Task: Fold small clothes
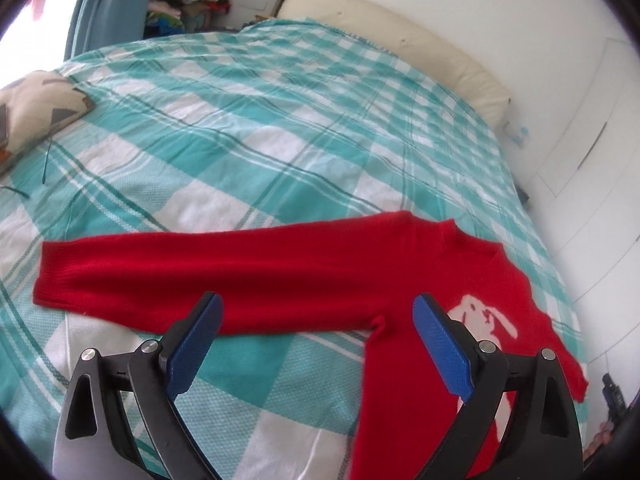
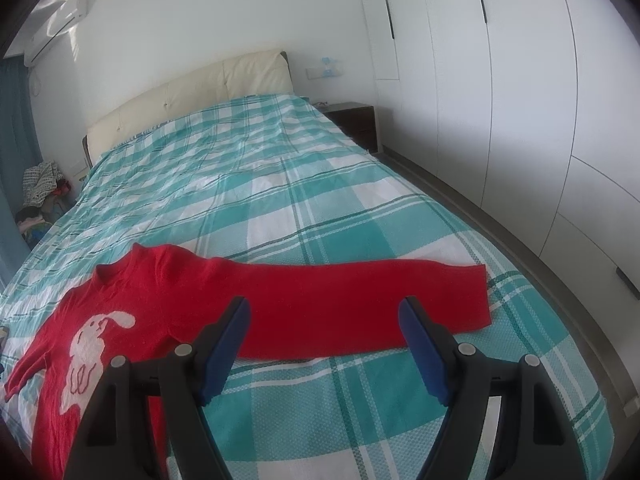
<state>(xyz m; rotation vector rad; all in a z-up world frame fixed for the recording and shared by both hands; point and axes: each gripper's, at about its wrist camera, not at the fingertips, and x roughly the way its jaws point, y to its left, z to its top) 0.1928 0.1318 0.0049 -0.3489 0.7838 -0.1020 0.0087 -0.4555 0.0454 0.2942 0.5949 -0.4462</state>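
A small red sweater (image 1: 280, 272) with a white rabbit motif (image 1: 484, 320) lies flat on the teal and white checked bedspread (image 1: 248, 128). In the left wrist view one sleeve stretches out to the left. My left gripper (image 1: 318, 308) hovers open above that sleeve's lower edge near the armpit, nothing between its blue pads. In the right wrist view the red sweater (image 2: 180, 296) spreads its other sleeve (image 2: 380, 300) to the right. My right gripper (image 2: 324, 312) stands open over the middle of this sleeve, holding nothing.
A patterned cushion (image 1: 36, 108) lies on the bed at the left. A cream headboard (image 2: 192, 96) stands at the far end, a dark nightstand (image 2: 356, 120) beside it. White wardrobe doors (image 2: 500, 92) run along the right. A clothes pile (image 2: 40, 188) sits by the curtain.
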